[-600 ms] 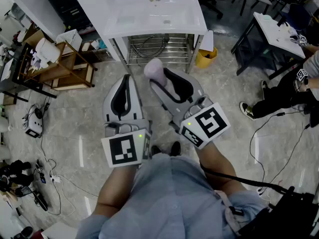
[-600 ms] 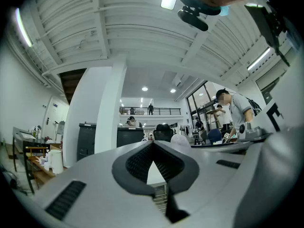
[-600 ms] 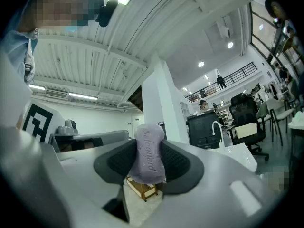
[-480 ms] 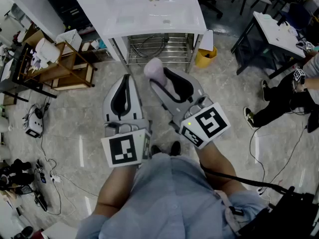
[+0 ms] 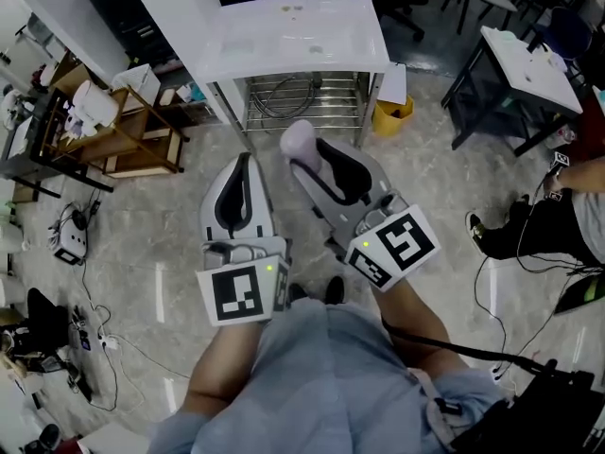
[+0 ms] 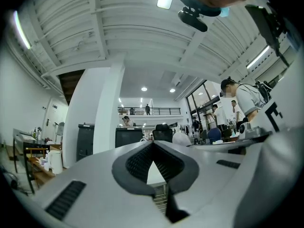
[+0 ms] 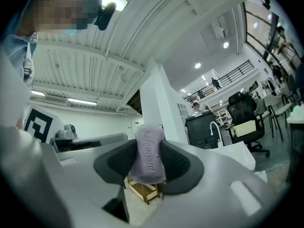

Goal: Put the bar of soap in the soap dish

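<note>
Grey stone floor [image 5: 142, 253] spreads below, with a white sink [image 5: 284, 41] ahead. The right hand-held gripper [image 5: 304, 154] grasps a pale purple bar of soap [image 5: 295, 138] upright between its pads, short of the sink. Just beside it, the left hand-held gripper [image 5: 243, 162] is clenched on nothing.

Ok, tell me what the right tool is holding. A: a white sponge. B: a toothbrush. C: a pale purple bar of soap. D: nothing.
C: in the right gripper view the right tool is closed on a pale purple bar of soap, gripped on both sides.
</note>
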Demonstrator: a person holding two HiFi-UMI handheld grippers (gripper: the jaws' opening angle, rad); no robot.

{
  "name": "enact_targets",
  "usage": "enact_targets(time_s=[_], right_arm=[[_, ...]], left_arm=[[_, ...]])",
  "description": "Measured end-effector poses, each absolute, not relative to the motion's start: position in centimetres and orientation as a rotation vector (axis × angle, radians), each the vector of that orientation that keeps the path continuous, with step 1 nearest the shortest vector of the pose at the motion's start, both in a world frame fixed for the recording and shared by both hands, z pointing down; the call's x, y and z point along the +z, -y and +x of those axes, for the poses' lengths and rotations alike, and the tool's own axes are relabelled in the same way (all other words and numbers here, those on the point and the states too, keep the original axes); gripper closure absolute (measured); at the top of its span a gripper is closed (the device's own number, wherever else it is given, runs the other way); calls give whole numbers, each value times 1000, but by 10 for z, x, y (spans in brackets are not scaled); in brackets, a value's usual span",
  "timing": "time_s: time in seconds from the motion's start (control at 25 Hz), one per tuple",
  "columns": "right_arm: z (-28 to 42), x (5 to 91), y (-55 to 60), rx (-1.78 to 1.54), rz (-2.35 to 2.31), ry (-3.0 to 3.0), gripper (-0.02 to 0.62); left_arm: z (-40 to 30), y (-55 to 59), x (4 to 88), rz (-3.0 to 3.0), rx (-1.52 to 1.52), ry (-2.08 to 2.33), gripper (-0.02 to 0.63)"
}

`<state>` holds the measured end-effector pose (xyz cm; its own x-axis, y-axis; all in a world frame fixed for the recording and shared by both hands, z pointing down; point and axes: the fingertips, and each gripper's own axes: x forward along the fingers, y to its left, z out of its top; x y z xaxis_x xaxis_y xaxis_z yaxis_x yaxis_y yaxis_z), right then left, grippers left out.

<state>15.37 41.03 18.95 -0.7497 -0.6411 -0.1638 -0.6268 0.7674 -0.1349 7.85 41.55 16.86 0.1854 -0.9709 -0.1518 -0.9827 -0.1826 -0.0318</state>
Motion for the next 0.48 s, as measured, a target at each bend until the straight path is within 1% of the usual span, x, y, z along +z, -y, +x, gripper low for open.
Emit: enact_targets(time_s=[0.32, 0.48], right_arm=[[165, 182, -402, -149, -967, -2742, 433], [157, 181, -391, -161, -947, -2746, 433]], left_arm=[[87, -412, 174, -2326, 102, -1955, 600], [78, -398, 179, -2333, 97, -1976, 600]])
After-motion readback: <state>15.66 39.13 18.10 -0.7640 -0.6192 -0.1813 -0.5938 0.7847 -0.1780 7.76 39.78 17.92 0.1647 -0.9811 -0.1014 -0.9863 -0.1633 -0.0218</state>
